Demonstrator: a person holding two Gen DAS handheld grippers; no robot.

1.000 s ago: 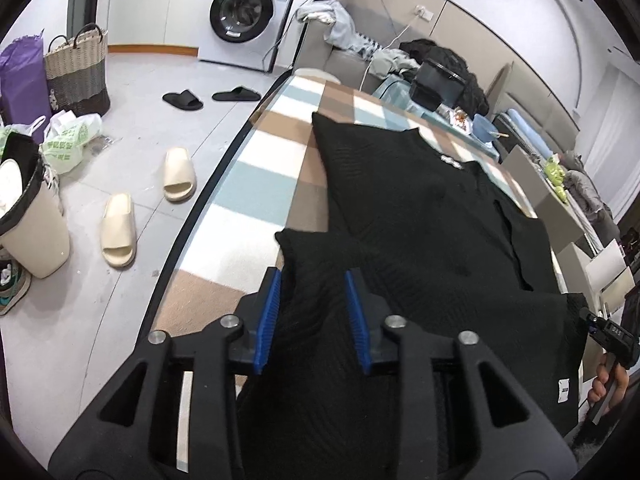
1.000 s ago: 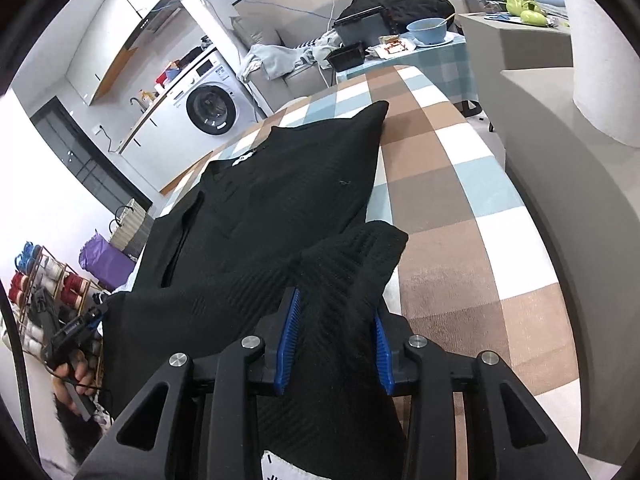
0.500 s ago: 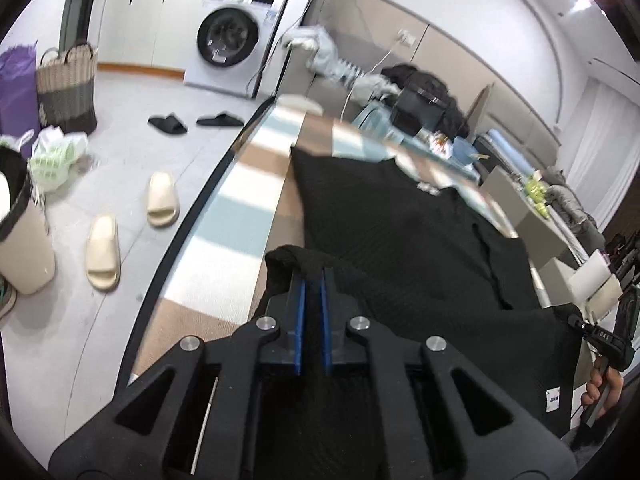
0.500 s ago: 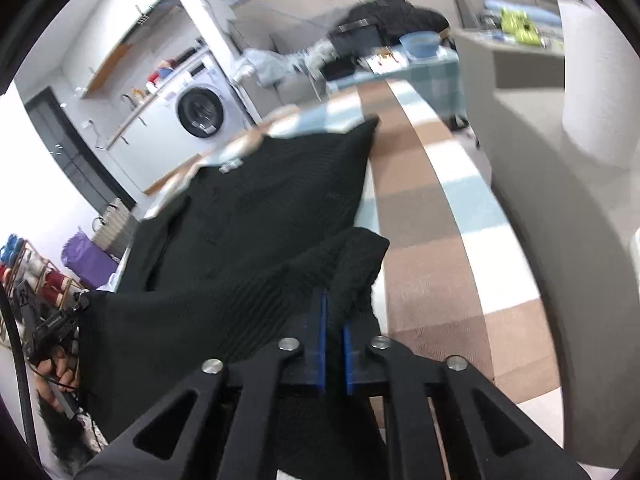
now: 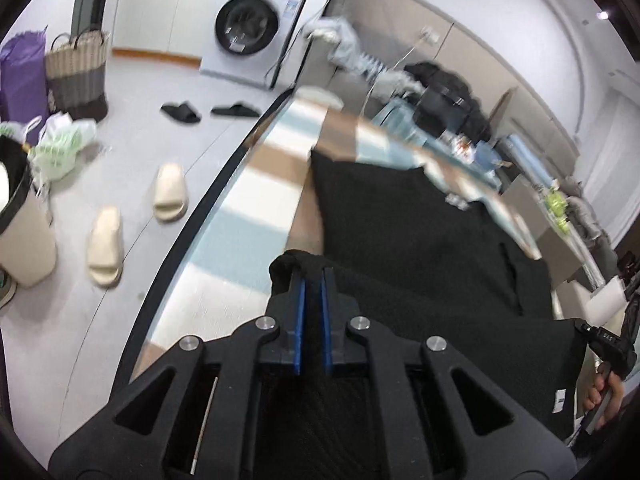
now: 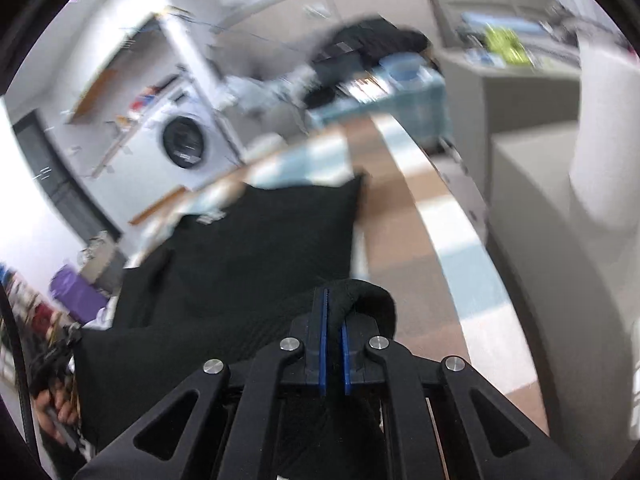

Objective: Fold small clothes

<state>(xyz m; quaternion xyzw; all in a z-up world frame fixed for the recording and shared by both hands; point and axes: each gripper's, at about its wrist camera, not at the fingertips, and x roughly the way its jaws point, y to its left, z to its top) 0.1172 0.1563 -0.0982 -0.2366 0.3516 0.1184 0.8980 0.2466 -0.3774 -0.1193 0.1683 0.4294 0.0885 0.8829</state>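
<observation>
Black garment [image 5: 404, 240] lies spread on a checked cloth [image 5: 240, 232] covering the table, its far part flat, its near edge raised and stretched between the two grippers. Left gripper [image 5: 314, 276]: blue pads nearly together, pinching a bunched fold at the garment's near-left corner. Right gripper [image 6: 333, 304]: jaws easing apart slightly, a rolled hem of the same garment pressed between the pads at the near-right corner. In the left wrist view a small white label [image 5: 560, 396] shows on the hanging edge at lower right, beside a hand [image 5: 604, 392] on the other gripper's handle; in the right wrist view a hand [image 6: 56, 404] shows at lower left. Bkgd, left view: washing machine [image 5: 248, 28], two black slippers [image 5: 180, 112], two cream slippers [image 5: 106, 244], woven basket [image 5: 76, 72], bin [image 5: 20, 224]. Right view is motion-blurred; washing machine [image 6: 184, 148] and a pale counter [image 6: 532, 200] to the right can be made out; small items beyond the table too blurred to tell.
</observation>
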